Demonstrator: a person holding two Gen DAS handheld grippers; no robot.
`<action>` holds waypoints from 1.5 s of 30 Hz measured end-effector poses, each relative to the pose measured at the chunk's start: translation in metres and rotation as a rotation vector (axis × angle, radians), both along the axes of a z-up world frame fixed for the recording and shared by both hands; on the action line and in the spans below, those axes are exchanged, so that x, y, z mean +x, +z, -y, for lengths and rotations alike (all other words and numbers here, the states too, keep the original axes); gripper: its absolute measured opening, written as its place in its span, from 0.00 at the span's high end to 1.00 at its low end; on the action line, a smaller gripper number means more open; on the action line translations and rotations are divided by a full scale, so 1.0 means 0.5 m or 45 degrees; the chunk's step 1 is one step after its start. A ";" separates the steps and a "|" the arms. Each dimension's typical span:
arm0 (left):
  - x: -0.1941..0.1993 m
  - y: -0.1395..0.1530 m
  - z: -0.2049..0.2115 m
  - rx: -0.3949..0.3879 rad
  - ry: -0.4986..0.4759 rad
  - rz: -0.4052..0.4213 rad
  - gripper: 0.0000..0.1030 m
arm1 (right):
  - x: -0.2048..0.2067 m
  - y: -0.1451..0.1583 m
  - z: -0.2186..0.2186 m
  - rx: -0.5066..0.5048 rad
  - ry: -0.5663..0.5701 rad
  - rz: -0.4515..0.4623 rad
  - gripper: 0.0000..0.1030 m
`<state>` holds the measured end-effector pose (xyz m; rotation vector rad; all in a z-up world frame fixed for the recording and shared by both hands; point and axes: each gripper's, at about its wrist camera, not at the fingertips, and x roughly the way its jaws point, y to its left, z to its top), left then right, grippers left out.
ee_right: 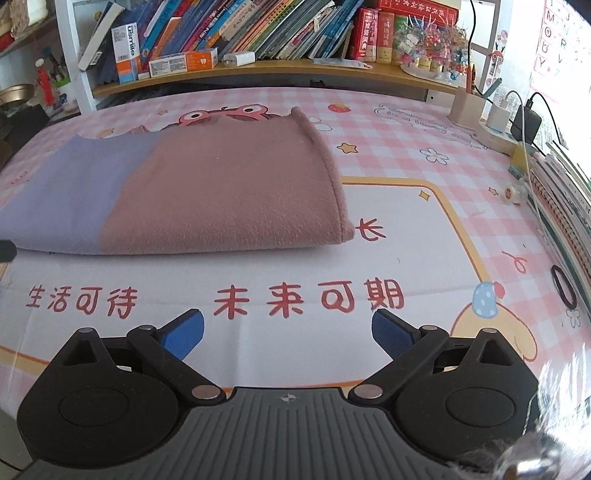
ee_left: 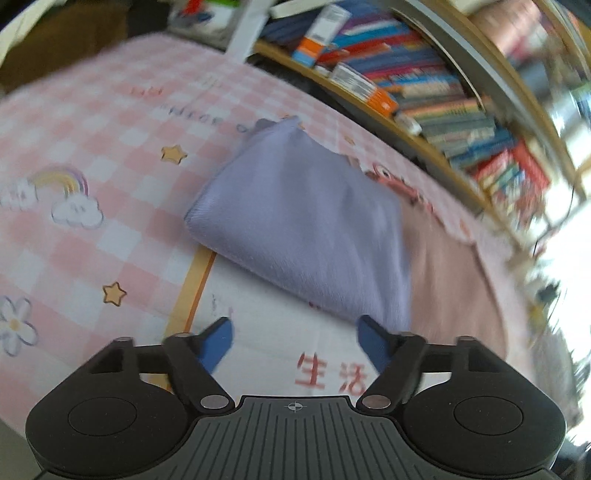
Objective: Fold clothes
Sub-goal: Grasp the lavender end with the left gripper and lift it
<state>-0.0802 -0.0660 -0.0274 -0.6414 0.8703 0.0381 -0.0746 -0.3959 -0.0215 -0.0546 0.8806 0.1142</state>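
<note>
Both our left claw (ee_left: pixel 295 341) and right claw (ee_right: pixel 288 330) gape empty just before the cloth (ee_right: pixel 221 192), which lies flat in a doubled lilac-and-pink slab on the counter (ee_right: pixel 406 229), fitting either a fold mid-way or finished.

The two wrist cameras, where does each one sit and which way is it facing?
Left wrist: on the left claw, looking forward and down over the purple end of the folded cloth; its own open blue fingers show.
Right wrist: on the right claw, facing the bookshelf across the table; open fingers show.
Shared: the cloth, checked table cover, bookshelf.
</note>
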 end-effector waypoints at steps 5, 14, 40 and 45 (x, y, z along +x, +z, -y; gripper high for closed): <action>0.033 -0.033 -0.053 -0.238 0.116 -0.006 0.53 | 0.020 0.006 -0.018 -0.029 0.004 0.009 0.05; 0.079 -0.101 -0.133 -0.745 0.471 -0.031 0.48 | 0.056 0.020 -0.010 -0.018 -0.112 0.002 0.05; 0.014 -0.118 -0.328 -0.605 0.591 0.134 0.73 | 0.195 0.019 -0.102 0.207 0.018 -0.164 0.90; 0.028 -0.136 -0.338 -0.711 0.631 0.158 0.71 | 0.199 0.018 -0.099 0.203 0.033 -0.182 0.90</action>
